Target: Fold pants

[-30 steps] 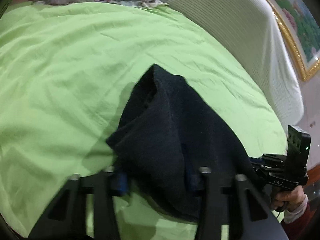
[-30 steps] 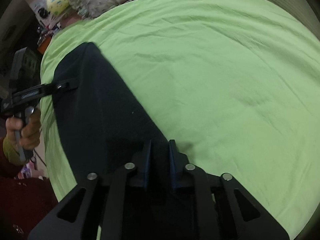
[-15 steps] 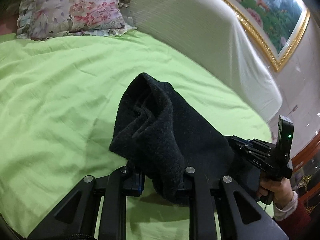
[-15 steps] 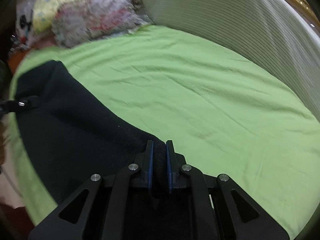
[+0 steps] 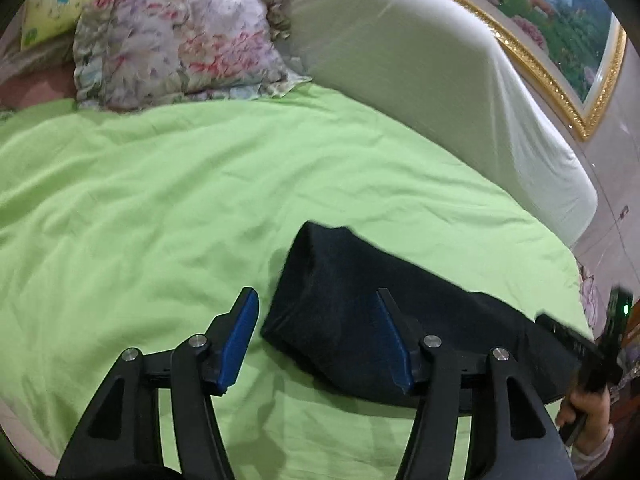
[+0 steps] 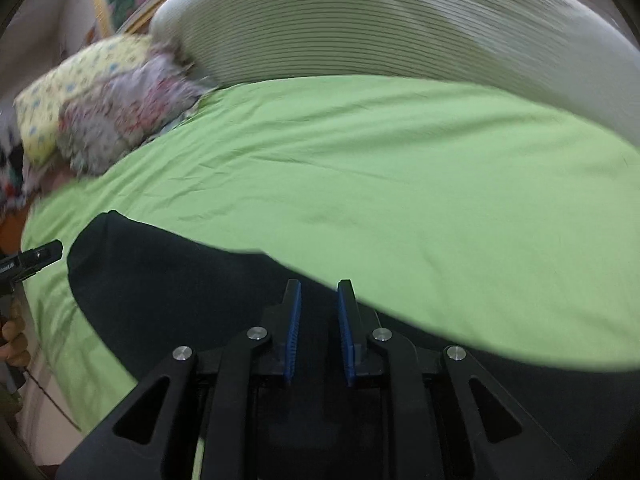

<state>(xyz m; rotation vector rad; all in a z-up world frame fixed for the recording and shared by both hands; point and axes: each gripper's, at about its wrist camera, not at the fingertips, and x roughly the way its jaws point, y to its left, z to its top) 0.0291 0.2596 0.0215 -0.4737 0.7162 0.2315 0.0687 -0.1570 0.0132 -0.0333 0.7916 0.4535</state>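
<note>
The dark navy pants (image 5: 360, 300) lie folded in a long band on the green bed sheet (image 5: 160, 208). My left gripper (image 5: 316, 300) is open wide, its blue pads on either side of the near left end of the pants, holding nothing. In the right wrist view the pants (image 6: 168, 280) stretch from the left edge under my right gripper (image 6: 318, 292), whose jaws stand slightly apart above the cloth, gripping nothing. The right gripper also shows at the far right of the left wrist view (image 5: 576, 344).
Floral pillows (image 5: 176, 44) and a yellow pillow (image 6: 80, 80) lie at the head of the bed. A white padded headboard (image 5: 440, 80) curves behind the bed, with a gold-framed picture (image 5: 560, 20) above it. The bed's edge is close on the near side.
Both grippers have let go of the pants and opened. The pants, held up and bunched before, now lie flat on the sheet. Both grippers have drawn back a little.
</note>
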